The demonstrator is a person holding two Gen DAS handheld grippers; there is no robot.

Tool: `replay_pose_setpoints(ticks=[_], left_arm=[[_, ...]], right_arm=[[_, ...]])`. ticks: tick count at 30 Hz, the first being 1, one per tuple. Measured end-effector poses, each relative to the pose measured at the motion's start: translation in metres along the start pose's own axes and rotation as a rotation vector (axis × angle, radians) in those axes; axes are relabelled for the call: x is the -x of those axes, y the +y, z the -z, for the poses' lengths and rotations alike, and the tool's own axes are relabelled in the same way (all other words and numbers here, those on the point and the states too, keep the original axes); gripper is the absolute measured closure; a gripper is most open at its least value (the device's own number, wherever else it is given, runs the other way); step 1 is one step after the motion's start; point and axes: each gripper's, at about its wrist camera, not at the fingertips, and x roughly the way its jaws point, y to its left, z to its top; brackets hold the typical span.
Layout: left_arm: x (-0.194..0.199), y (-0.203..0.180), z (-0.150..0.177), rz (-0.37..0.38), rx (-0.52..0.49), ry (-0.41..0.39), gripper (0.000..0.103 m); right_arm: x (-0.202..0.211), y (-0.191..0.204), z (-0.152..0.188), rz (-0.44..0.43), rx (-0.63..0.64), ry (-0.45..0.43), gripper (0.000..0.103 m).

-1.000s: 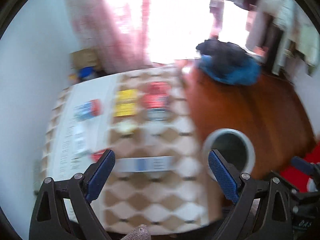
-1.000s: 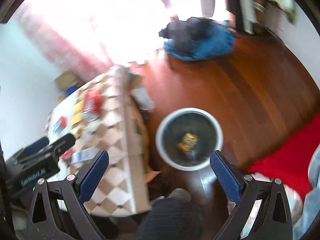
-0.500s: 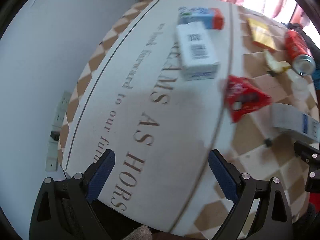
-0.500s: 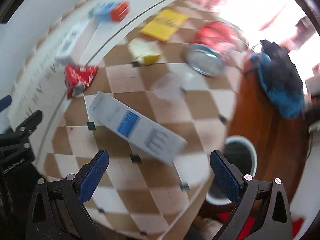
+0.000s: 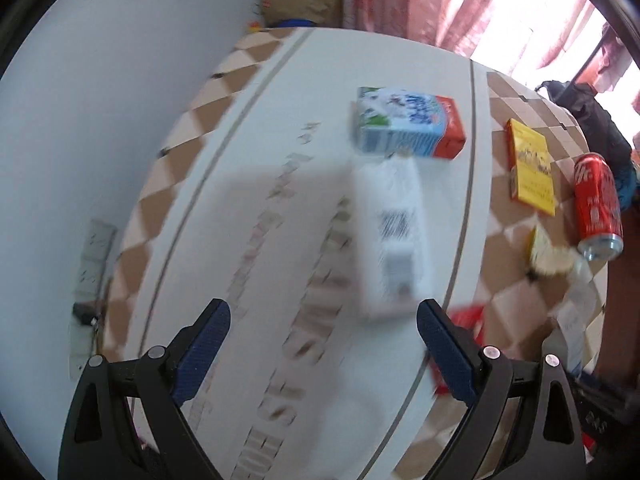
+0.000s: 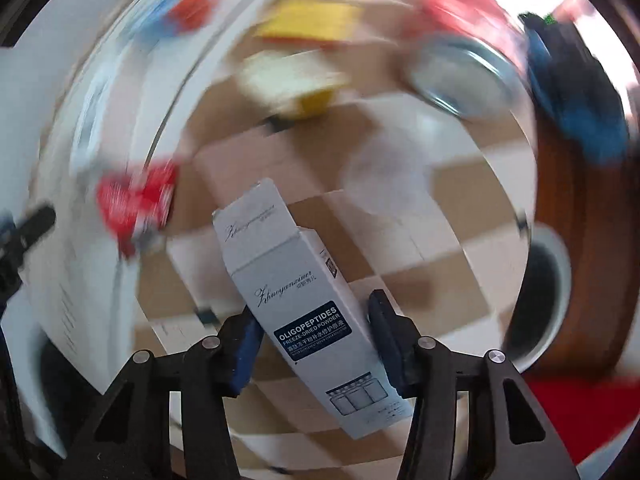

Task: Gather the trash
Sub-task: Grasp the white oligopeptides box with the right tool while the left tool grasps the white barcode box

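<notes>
The right gripper [image 6: 314, 340] is closing its jaws on the long grey cardboard box [image 6: 304, 304], which lies between them at six o'clock; next it needs carrying to the round white bin [image 6: 550, 300] at three o'clock. The left gripper [image 5: 322, 344] hangs wide and empty. Remaining: two cartons, one can.

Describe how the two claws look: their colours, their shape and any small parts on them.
Both claws look the same. The left claw and the right claw each have two black angular arms with triangular cut-outs and round silver screws at the joints. Their fingers carry dark blue pads with a fine ribbed texture. No cables or sleeves are visible.
</notes>
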Motion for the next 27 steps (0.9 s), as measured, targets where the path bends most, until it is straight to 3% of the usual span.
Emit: replay_pose_setpoints(ticks=[3,4,6,8,10,14,17,19,27], left_arm=[[-0.023,-0.013,-0.026,0.044,-0.029,0.058,0.009],[-0.028,-0.017,-0.030,0.058,-0.034,0.066,0.009],[-0.038,-0.024,-0.035,0.066,-0.052,0.086,0.013],[-0.046,-0.030,-0.034,0.061,-0.081,0.097,0.048],[-0.045,-0.032,-0.030,0.069,-0.093,0.088,0.060],[-0.029,-0.029,-0.012,0.040,-0.118,0.037,0.060],[-0.018,-0.024,0.002,0.006,-0.124,0.005,0.060],[-0.008,-0.018,0.015,-0.016,-0.120,-0.019,0.060],[0.031,-0.001,0.068,-0.048,-0.107,-0.092,0.060]], right_arm=[[0.003,-0.026,0.005,-0.128,-0.219,-0.030,0.047],[0.003,-0.030,0.007,-0.164,-0.254,-0.031,0.039],[0.004,-0.028,0.010,-0.158,-0.242,-0.021,0.035],[0.005,-0.020,0.011,-0.113,-0.184,-0.024,0.035],[0.000,-0.009,0.014,-0.056,-0.125,-0.014,0.035],[-0.005,0.006,0.025,0.008,-0.071,-0.026,0.036],[-0.007,0.019,0.023,0.056,-0.040,-0.048,0.044],[-0.004,0.024,0.033,0.089,-0.011,-0.079,0.062],[0.004,0.039,0.022,0.095,-0.004,-0.118,0.063]])
